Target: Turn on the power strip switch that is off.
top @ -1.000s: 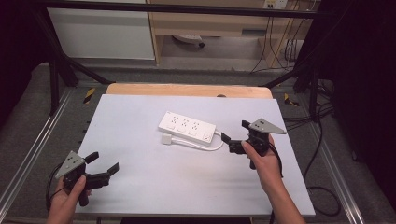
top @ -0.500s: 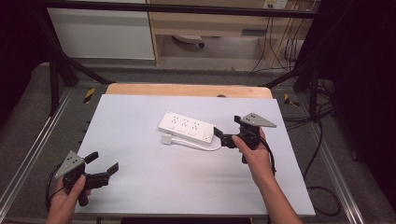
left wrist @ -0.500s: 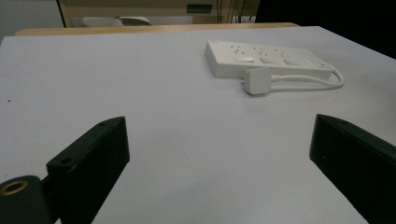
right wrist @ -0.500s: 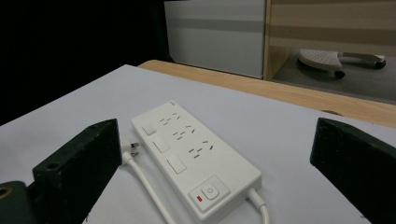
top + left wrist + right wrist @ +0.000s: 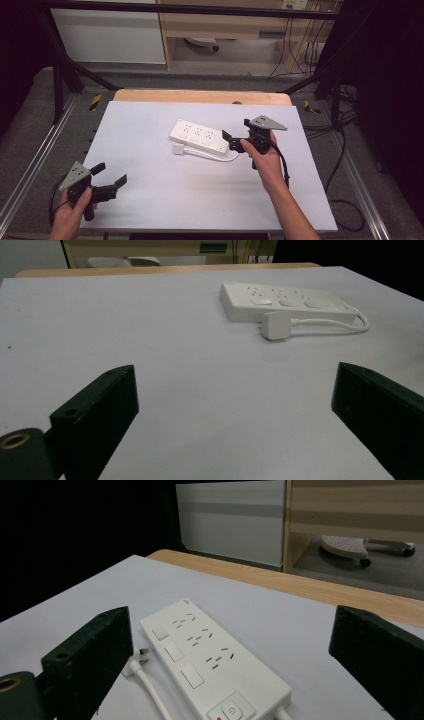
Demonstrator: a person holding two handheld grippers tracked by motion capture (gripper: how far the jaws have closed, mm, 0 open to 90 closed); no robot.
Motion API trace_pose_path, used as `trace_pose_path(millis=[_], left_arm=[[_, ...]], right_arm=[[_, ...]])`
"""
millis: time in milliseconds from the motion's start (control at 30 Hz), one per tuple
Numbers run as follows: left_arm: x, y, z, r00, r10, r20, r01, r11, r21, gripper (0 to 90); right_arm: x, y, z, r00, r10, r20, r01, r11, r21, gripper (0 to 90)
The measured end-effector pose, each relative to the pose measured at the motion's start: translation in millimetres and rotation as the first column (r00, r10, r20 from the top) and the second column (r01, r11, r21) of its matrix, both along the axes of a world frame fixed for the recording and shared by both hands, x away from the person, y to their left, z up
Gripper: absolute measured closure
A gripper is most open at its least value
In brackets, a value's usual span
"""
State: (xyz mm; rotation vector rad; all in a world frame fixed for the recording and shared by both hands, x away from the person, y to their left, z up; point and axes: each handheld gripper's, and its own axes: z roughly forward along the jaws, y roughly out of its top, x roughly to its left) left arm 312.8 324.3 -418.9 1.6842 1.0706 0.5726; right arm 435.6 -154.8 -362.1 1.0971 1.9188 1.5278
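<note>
A white power strip (image 5: pixel 198 136) (image 5: pixel 285 300) (image 5: pixel 210 665) lies flat near the middle of the white table (image 5: pixel 150 125). Its white cord (image 5: pixel 215 156) loops back along its near side to a white plug (image 5: pixel 179 149) (image 5: pixel 274 325) that rests on the table. My right gripper (image 5: pixel 235 128) (image 5: pixel 235 655) hovers open at the strip's right end, jaws wide apart on either side of it, touching nothing. At the front left corner my left gripper (image 5: pixel 109 175) (image 5: pixel 235 410) is open and holds nothing, pointing toward the strip from far off.
A wooden board edge (image 5: pixel 200 96) runs along the table's far side. Black frame bars (image 5: pixel 65 75) and cables (image 5: pixel 345 150) flank the table. A white cabinet (image 5: pixel 107 35) and a wooden shelf unit (image 5: pixel 240 25) stand beyond.
My right gripper has moved left and forward, from the table's right side up to the right end of the power strip. The left gripper has stayed put.
</note>
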Motion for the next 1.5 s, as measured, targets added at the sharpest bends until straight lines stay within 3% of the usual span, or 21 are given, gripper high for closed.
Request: trace_pose_path(millis=[1200, 1500], left_arm=[[1.2, 2.0, -1.3, 1.0000, 0.002, -0.005, -0.002, 1.0000, -0.002, 5.0], [1.3, 2.3, -1.6, 1.0000, 0.003, -0.007, -0.003, 1.0000, -0.005, 5.0]], right_arm=[[31.1, 26.2, -0.6, 0.9994, -0.034, -0.003, 0.034, 0.999, -0.011, 7.9], [35.3, 30.7, -2.4, 0.9992, -0.039, 0.000, 0.039, 0.999, -0.016, 16.9]])
